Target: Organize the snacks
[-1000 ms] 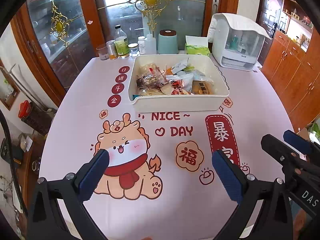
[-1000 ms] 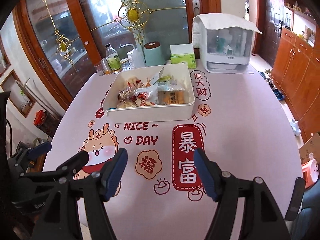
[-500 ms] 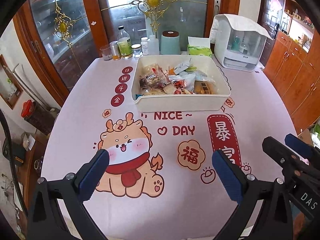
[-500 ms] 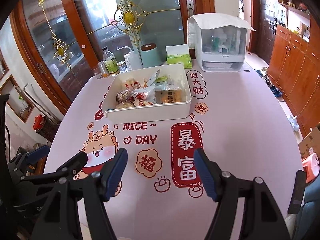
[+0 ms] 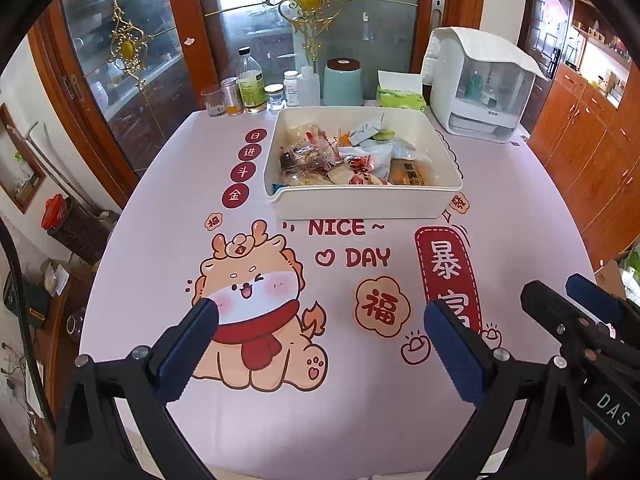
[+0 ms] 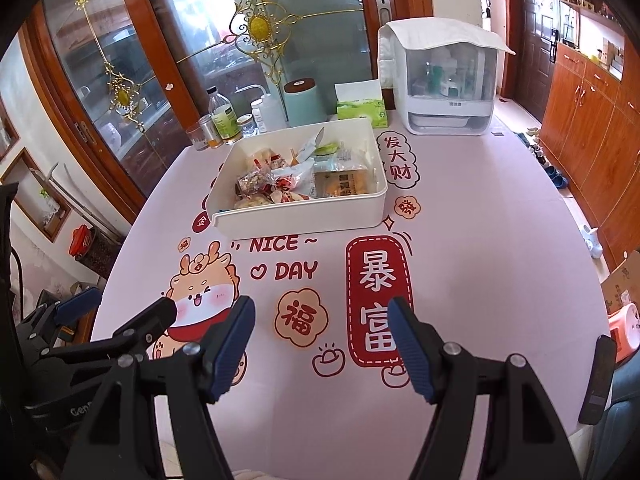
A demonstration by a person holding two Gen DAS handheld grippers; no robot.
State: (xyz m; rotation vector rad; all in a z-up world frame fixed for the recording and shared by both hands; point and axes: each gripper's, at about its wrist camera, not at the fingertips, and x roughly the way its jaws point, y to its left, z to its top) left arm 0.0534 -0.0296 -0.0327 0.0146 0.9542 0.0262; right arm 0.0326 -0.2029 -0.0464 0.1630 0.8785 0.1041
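Note:
A white bin (image 5: 360, 202) stands on the far half of the table, filled with several wrapped snacks (image 5: 344, 160). The right wrist view shows the same bin (image 6: 304, 220) and snacks (image 6: 296, 178). My left gripper (image 5: 320, 312) hovers open over the cartoon print near the table's front edge, nothing between its blue pads. My right gripper (image 6: 321, 306) hangs open beside it, also with nothing in it. Each gripper appears at the edge of the other's view: the right gripper (image 5: 580, 300) and the left gripper (image 6: 116, 320). Both are well short of the bin.
Behind the bin along the table's back edge stand bottles and jars (image 5: 250, 80), a teal canister (image 5: 342, 82), a green tissue box (image 5: 400, 98) and a white cabinet-like appliance (image 5: 480, 88). The printed tablecloth (image 5: 160, 240) covers the table. Wooden cabinets (image 6: 592, 120) line the right.

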